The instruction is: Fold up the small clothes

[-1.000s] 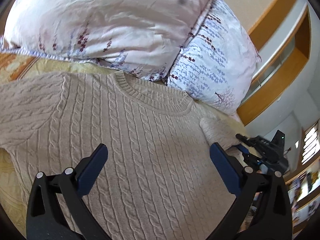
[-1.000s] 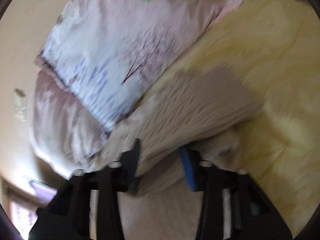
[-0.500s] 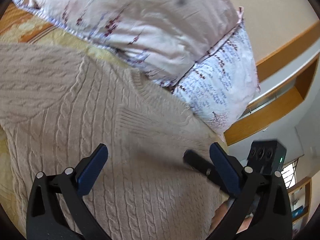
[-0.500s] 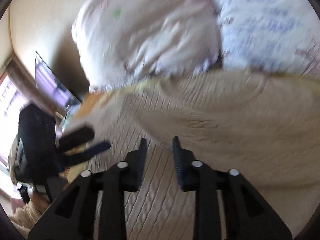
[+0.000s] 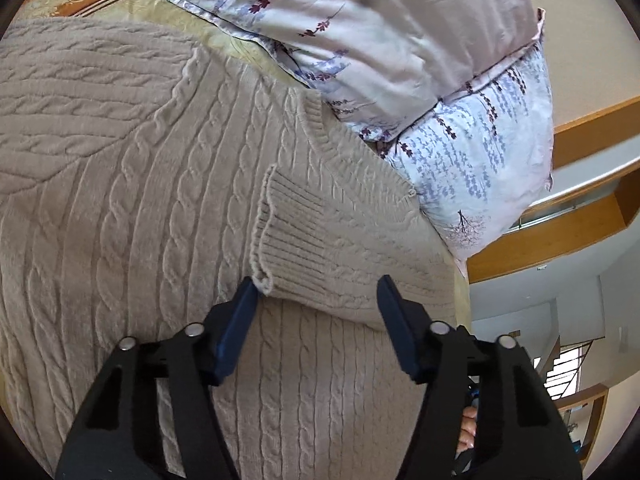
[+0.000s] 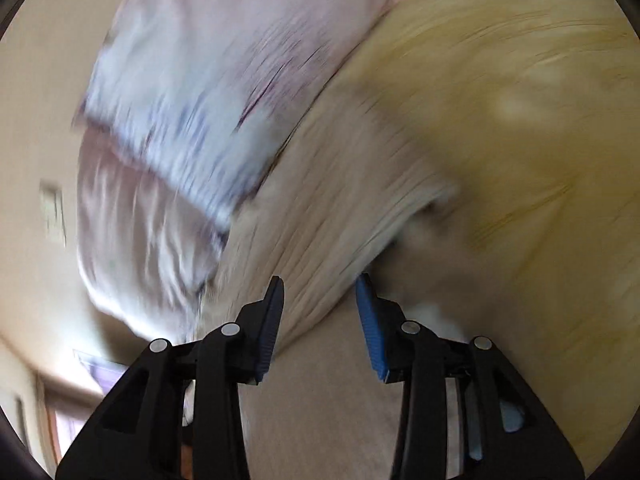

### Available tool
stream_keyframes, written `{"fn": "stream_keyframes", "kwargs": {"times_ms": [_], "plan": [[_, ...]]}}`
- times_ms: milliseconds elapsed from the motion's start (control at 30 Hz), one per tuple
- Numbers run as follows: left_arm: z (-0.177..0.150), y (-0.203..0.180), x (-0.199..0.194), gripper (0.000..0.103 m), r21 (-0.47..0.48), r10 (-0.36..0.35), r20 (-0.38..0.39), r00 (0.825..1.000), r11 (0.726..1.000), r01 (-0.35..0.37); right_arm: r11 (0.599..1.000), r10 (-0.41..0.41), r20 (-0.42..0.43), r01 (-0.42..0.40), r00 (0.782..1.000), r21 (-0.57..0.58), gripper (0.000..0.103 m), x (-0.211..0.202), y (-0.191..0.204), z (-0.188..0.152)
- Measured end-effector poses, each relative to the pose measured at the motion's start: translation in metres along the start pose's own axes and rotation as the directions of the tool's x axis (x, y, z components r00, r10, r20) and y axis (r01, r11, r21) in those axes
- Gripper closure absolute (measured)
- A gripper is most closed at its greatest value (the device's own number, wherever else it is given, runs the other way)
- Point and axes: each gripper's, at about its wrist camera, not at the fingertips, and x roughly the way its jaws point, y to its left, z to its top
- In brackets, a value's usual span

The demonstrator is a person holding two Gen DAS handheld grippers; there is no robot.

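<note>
Blue-padded fingers of my left gripper stand apart over a beige cable-knit sweater, holding nothing; the left pad sits just beside the ribbed cuff of a sleeve that lies folded across the sweater's chest. The sweater is spread on a yellow bedspread, its neckline toward two floral pillows at the head of the bed. No brand, label or writing can be read anywhere.

My right gripper shows in a heavily blurred view, its fingers parted with a gap between them, and beige knit lies ahead of them; I cannot tell whether they touch it.

Compared with half a second ago, the sleeve cuff now lies flat on the chest, my left fingers have narrowed from a wide spread, and the right gripper is gone from the left camera's view.
</note>
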Motion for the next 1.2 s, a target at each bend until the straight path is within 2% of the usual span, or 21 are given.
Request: {"fn": "stream_keyframes", "kwargs": {"times_ms": [167, 200, 267, 300, 333, 367, 433, 533, 633, 700, 800, 867, 900, 933, 967, 1000, 1033, 1067, 1100, 1133, 1200], "plan": [[0.012, 0.001, 0.015, 0.073, 0.003, 0.022, -0.018, 1.000, 1.000, -0.022, 0.999, 0.032, 0.054, -0.034, 0.998, 0.020, 0.067, 0.002, -0.002, 0.005], [0.014, 0.001, 0.018, 0.076, 0.006, 0.032, -0.018, 0.999, 0.999, -0.032, 0.999, 0.030, 0.060, -0.032, 0.998, 0.030, 0.069, 0.003, -0.004, 0.007], [0.020, 0.000, 0.022, 0.092, 0.017, 0.043, -0.015, 0.999, 0.999, -0.043, 0.999, 0.019, 0.071, -0.021, 0.997, 0.031, 0.074, 0.002, -0.006, 0.008], [0.024, -0.001, 0.024, 0.095, 0.031, 0.045, -0.012, 0.999, 0.999, -0.044, 1.000, 0.009, 0.083, -0.011, 0.997, 0.024, 0.080, 0.001, -0.007, 0.008], [0.027, -0.003, 0.024, 0.095, 0.045, 0.053, -0.004, 0.999, 0.998, -0.053, 1.000, -0.001, 0.091, 0.000, 0.996, 0.015, 0.091, -0.001, -0.007, 0.007], [0.031, -0.005, 0.022, 0.095, 0.061, 0.059, 0.013, 0.998, 0.996, -0.060, 1.000, -0.005, 0.098, 0.005, 0.995, 0.002, 0.093, -0.003, -0.006, 0.006], [0.038, -0.012, 0.014, 0.095, 0.110, 0.060, 0.052, 0.997, 0.992, -0.066, 0.998, 0.002, 0.124, 0.006, 0.992, -0.059, 0.094, -0.011, 0.002, -0.001], [0.047, -0.014, 0.003, 0.095, 0.171, 0.115, 0.110, 0.987, 0.976, -0.133, 0.993, -0.018, 0.131, 0.033, 0.991, -0.117, 0.094, -0.013, 0.012, -0.013], [0.047, -0.007, 0.005, 0.095, 0.189, 0.172, 0.107, 0.979, 0.964, -0.189, 0.984, -0.089, 0.130, 0.107, 0.988, -0.139, 0.094, -0.007, 0.014, -0.022], [0.046, -0.002, 0.010, 0.095, 0.180, 0.200, 0.081, 0.977, 0.961, -0.211, 0.968, -0.159, 0.156, 0.185, 0.975, -0.168, 0.094, -0.003, 0.016, -0.026], [0.039, 0.001, 0.011, 0.091, 0.190, 0.232, 0.087, 0.969, 0.951, -0.245, 0.949, -0.214, 0.176, 0.247, 0.961, -0.194, 0.094, 0.000, 0.019, -0.029], [0.037, -0.001, 0.008, 0.082, 0.202, 0.252, 0.097, 0.963, 0.942, -0.267, 0.933, -0.247, 0.193, 0.287, 0.950, -0.217, 0.093, 0.000, 0.024, -0.032], [0.035, -0.002, 0.003, 0.078, 0.203, 0.250, 0.097, 0.963, 0.943, -0.265, 0.922, -0.269, 0.210, 0.314, 0.940, -0.224, 0.084, -0.002, 0.027, -0.035], [0.033, -0.002, -0.002, 0.067, 0.202, 0.242, 0.101, 0.965, 0.945, -0.258, 0.916, -0.281, 0.225, 0.331, 0.933, -0.227, 0.074, -0.005, 0.028, -0.037], [0.030, -0.001, -0.009, 0.056, 0.203, 0.231, 0.109, 0.967, 0.947, -0.249, 0.912, -0.285, 0.237, 0.339, 0.929, -0.230, 0.069, -0.008, 0.029, -0.039], [0.026, 0.001, -0.022, 0.051, 0.204, 0.221, 0.127, 0.967, 0.948, -0.244, 0.911, -0.285, 0.253, 0.343, 0.925, -0.228, 0.058, -0.014, 0.030, -0.042], [0.022, 0.003, -0.034, 0.043, 0.203, 0.214, 0.145, 0.966, 0.949, -0.241, 0.910, -0.284, 0.271, 0.348, 0.920, -0.225, 0.051, -0.018, 0.031, -0.045], [0.019, 0.006, -0.047, 0.039, 0.199, 0.204, 0.165, 0.965, 0.951, -0.235, 0.907, -0.288, 0.285, 0.356, 0.914, -0.225, 0.049, -0.021, 0.033, -0.047], [0.015, 0.013, -0.066, 0.037, 0.183, 0.192, 0.192, 0.962, 0.957, -0.227, 0.900, -0.294, 0.315, 0.373, 0.902, -0.226, 0.041, -0.026, 0.036, -0.050], [0.012, 0.020, -0.080, 0.035, 0.165, 0.185, 0.214, 0.959, 0.961, -0.223, 0.898, -0.289, 0.329, 0.374, 0.899, -0.231, 0.035, -0.028, 0.038, -0.052], [0.007, 0.041, -0.115, 0.035, 0.109, 0.191, 0.270, 0.944, 0.968, -0.227, 0.901, -0.240, 0.337, 0.339, 0.910, -0.272, 0.032, -0.031, 0.044, -0.057]]}}
